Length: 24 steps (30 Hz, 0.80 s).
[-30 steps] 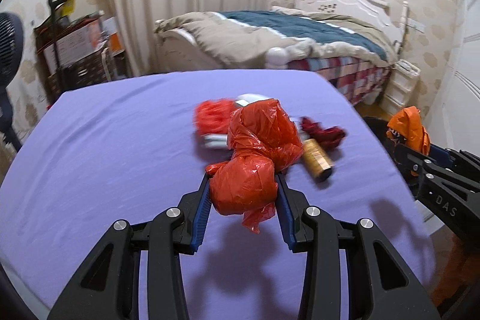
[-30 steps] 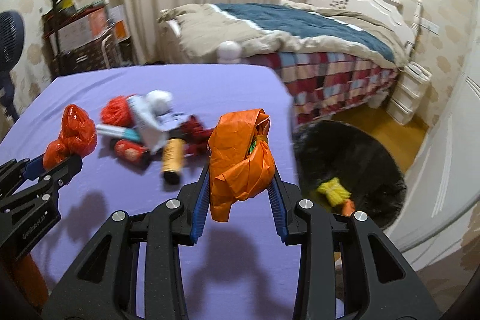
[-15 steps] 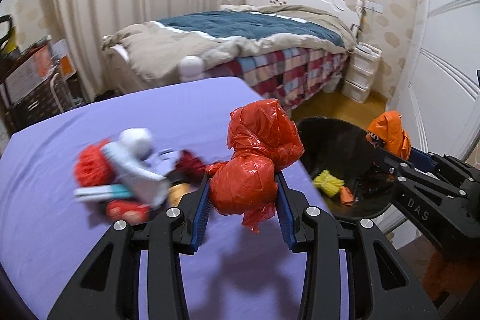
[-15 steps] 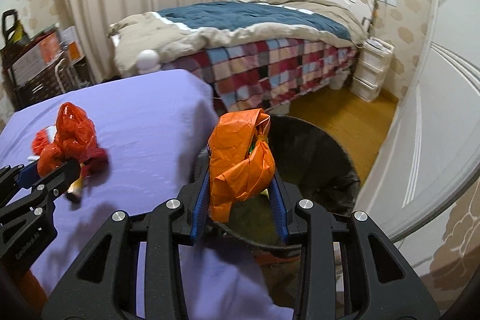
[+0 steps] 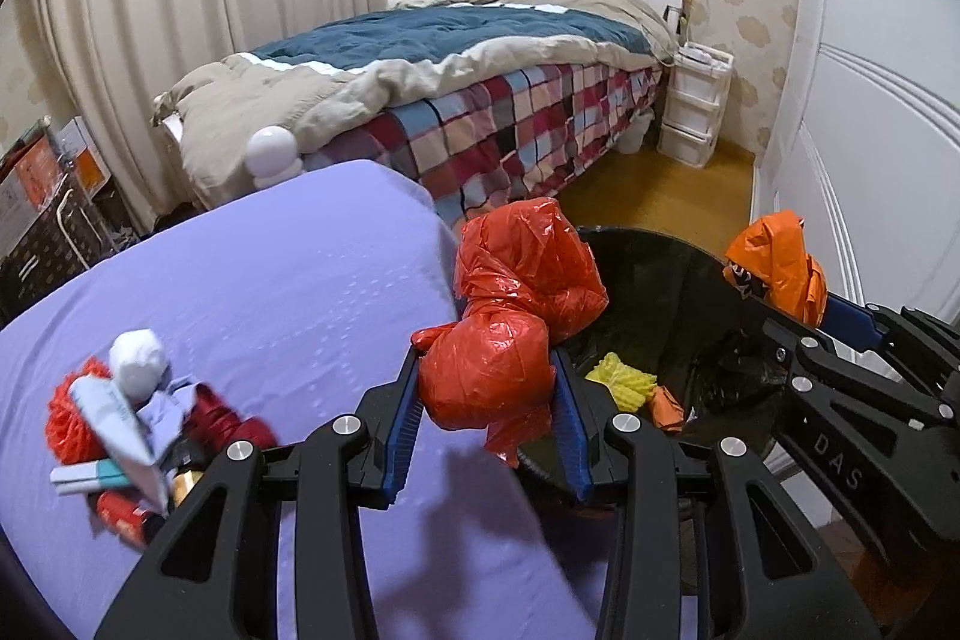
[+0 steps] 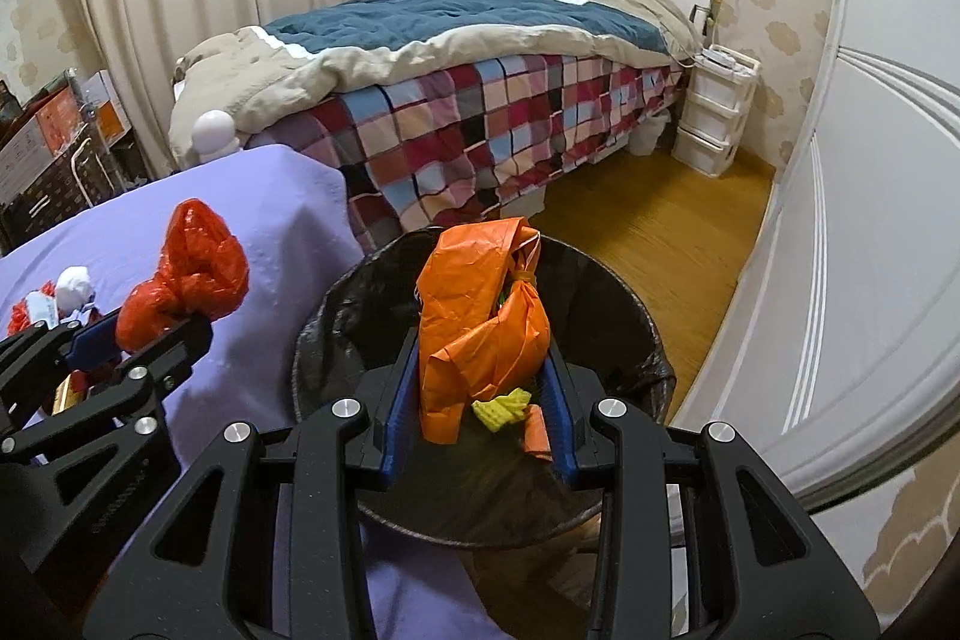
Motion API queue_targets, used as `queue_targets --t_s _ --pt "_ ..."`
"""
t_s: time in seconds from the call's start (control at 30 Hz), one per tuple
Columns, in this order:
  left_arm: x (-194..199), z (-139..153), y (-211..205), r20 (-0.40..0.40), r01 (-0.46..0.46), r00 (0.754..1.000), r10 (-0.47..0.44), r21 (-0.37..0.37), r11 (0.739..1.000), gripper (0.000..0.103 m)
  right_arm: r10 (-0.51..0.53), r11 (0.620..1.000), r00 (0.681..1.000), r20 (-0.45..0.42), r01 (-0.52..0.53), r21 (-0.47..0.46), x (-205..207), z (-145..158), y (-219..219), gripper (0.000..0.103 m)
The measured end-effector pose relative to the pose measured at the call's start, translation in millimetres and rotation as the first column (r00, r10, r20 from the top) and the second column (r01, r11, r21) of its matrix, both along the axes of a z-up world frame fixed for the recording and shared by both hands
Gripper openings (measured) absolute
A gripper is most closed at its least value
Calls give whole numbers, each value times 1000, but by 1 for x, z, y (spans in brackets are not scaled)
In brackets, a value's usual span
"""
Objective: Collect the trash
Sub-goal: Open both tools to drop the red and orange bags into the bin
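Bedroom setting: a table under a purple cloth occupies the foreground, with a black-lined bin standing off its edge and a bed beyond.

Nearest, the left gripper is clamped on a red bag, which bulges up and forward past its fingertips. Just ahead and to the right of those fingertips lies the bin mouth; a yellow scrap already rests inside. Left of the fingers, the remaining litter pile sits on the cloth: a white wad, red netting and a tube among it.

The right gripper is clenched on an orange bag, and the bin opening lies directly below and beyond its fingers.

Change noted: a second ago both grippers faced the litter pile over the cloth, with the bin off to one side or out of view. Both have since swung across, grips unaltered, so that the pile now lies to the left and the bin is in front.

Assessment: both bags appear positioned for release, the orange one squarely over the bin, the red one nearer its rim. The pile is outstanding.
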<state>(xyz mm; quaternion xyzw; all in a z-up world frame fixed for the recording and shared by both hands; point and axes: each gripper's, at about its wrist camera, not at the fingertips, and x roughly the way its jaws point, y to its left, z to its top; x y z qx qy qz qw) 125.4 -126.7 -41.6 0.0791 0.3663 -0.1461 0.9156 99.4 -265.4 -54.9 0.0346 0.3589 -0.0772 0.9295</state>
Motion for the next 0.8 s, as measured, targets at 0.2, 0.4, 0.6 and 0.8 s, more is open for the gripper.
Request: queue_targets --t_s 0.2,0.4,0.6,0.8 --pt "14 -6 -20 -13 16 1000 -15 22 1000 40 -13 1000 1000 -8 14 15 11 -4 -14 35" --pt "21 -12 -31 -21 18 1000 -17 45 999 40 -24 999 999 -21 25 24 21 -10 -24 36" --pt "25 -17 -36 -35 18 999 -16 54 998 43 -34 999 999 -33 35 40 27 -17 -31 36" --pt "25 -14 -34 -17 5 1000 -5 52 999 65 -47 998 998 -31 48 43 29 -18 -34 50"
